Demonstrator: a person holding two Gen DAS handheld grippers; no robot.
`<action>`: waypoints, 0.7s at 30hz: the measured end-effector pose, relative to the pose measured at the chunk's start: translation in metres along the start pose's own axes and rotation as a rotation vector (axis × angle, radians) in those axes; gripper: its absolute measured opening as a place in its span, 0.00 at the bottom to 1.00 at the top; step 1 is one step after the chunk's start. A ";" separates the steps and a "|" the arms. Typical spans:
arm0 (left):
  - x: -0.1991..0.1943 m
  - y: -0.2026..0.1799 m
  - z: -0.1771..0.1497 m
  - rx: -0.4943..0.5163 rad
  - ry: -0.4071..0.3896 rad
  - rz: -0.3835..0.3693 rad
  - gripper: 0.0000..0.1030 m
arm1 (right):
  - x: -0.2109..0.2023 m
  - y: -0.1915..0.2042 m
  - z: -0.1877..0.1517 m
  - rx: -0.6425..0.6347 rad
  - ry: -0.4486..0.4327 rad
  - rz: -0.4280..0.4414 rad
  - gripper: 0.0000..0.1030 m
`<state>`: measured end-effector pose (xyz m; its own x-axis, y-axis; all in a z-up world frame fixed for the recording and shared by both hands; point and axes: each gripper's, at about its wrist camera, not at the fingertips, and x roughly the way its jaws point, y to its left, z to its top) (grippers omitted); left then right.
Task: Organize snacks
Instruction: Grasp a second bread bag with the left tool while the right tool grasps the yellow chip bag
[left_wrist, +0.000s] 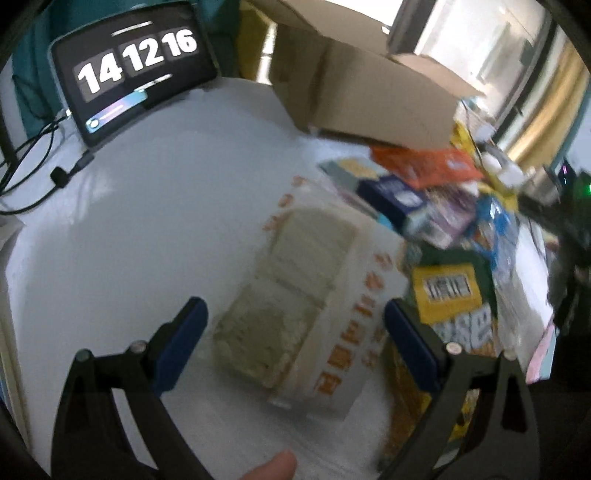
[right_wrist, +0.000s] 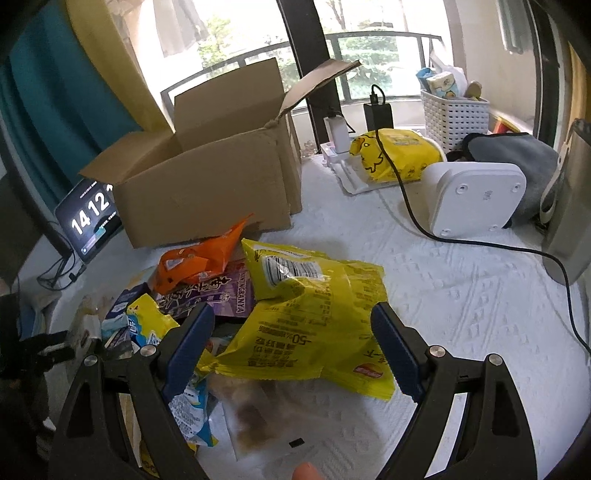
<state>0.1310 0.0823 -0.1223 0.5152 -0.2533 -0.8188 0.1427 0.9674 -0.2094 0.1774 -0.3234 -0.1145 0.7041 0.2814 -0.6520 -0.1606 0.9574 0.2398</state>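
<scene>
A clear white pack of pale cakes with orange print (left_wrist: 314, 299) lies on the white table between the wide-open fingers of my left gripper (left_wrist: 295, 347); nothing is held. Right of it is a heap of snack packs (left_wrist: 436, 206). In the right wrist view a big yellow chip bag (right_wrist: 314, 325) lies on the pile between the open fingers of my right gripper (right_wrist: 291, 350), not clamped. An orange pack (right_wrist: 199, 262), a purple pack (right_wrist: 218, 295) and blue-yellow packs (right_wrist: 144, 325) lie to its left. An open cardboard box (right_wrist: 207, 184) stands behind the pile.
A tablet clock (left_wrist: 129, 62) with cables stands at the table's far left. At the right rear are a yellow bag (right_wrist: 399, 155) on a white tray, a white device (right_wrist: 476, 195) with a black cable, a white basket (right_wrist: 454, 110) and a grey cloth (right_wrist: 517, 151).
</scene>
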 end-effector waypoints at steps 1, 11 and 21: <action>0.000 -0.005 -0.001 0.021 0.003 0.001 0.95 | 0.000 0.000 -0.001 -0.002 0.000 -0.001 0.86; 0.020 -0.025 0.003 0.100 0.012 0.030 0.95 | 0.005 -0.012 -0.006 0.000 0.003 -0.026 0.86; 0.041 -0.033 0.005 0.172 0.028 0.069 0.95 | 0.030 -0.023 -0.012 0.021 0.047 -0.025 0.86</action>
<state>0.1519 0.0399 -0.1460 0.5057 -0.1839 -0.8429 0.2513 0.9660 -0.0600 0.1943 -0.3364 -0.1482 0.6742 0.2611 -0.6908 -0.1287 0.9627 0.2382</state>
